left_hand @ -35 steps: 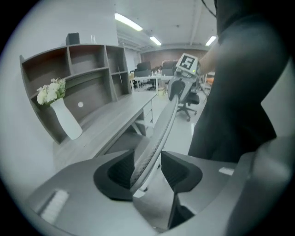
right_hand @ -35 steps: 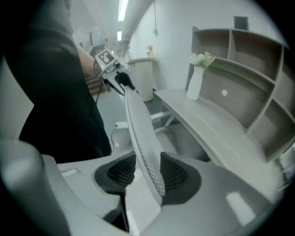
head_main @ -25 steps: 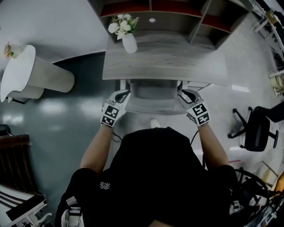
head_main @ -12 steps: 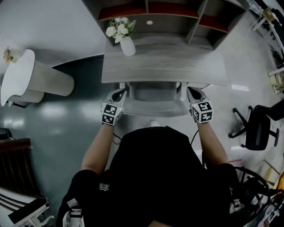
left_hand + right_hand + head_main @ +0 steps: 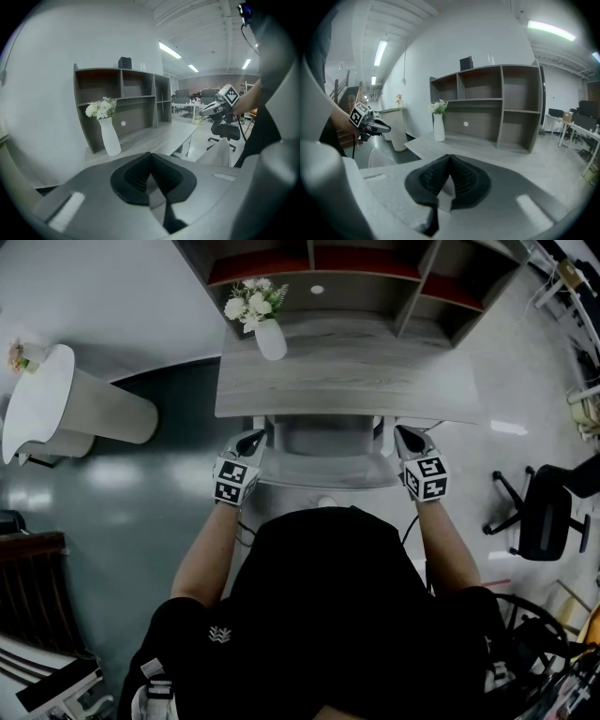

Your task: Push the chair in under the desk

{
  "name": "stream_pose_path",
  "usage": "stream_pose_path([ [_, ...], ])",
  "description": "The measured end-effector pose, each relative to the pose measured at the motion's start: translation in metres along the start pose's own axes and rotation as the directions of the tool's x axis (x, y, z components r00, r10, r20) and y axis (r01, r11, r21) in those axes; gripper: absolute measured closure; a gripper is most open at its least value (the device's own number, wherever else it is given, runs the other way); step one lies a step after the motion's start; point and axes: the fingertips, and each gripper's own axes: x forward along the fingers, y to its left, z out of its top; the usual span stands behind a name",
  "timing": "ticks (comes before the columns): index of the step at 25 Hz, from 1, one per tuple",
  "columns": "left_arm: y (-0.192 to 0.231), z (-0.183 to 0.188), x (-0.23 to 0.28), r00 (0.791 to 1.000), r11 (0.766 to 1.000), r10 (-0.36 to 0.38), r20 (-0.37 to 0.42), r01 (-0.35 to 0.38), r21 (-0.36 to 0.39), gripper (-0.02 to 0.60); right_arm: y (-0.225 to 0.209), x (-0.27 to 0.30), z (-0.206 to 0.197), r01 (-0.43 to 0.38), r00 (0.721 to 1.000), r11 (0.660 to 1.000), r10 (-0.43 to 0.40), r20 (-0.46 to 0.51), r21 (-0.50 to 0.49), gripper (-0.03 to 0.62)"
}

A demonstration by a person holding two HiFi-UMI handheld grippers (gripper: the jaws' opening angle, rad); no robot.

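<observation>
The grey chair [image 5: 323, 465] stands tucked under the front edge of the grey wooden desk [image 5: 347, 381]; only its back and part of the seat show. My left gripper [image 5: 253, 439] is shut and empty just off the chair back's left corner. My right gripper [image 5: 406, 433] is shut and empty off its right corner. In the left gripper view the shut jaws [image 5: 150, 157] point over the desk [image 5: 159, 136], with the chair back [image 5: 220, 152] and right gripper [image 5: 218, 105] beyond. The right gripper view shows its shut jaws [image 5: 449, 158], the chair back [image 5: 382, 159] and left gripper [image 5: 370, 124].
A white vase of flowers [image 5: 267, 329] stands on the desk's back left, before a shelf unit [image 5: 375, 277]. A white round stand [image 5: 84, 404] is on the floor to the left. A black office chair [image 5: 548, 512] is on the right. The person's body fills the near foreground.
The chair has slid further under the desk. Both grippers came off the chair back's sides and moved slightly outward; the right gripper's jaws have shut.
</observation>
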Motion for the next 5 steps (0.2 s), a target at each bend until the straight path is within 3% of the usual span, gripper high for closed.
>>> stream_pose_path([
  [5, 0.0000, 0.0022, 0.0009, 1.000, 1.000, 0.000, 0.005, 0.000, 0.007, 0.575, 0.0000, 0.0004, 0.0000, -0.005, 1.000, 1.000, 0.005, -0.005, -0.016, 0.592],
])
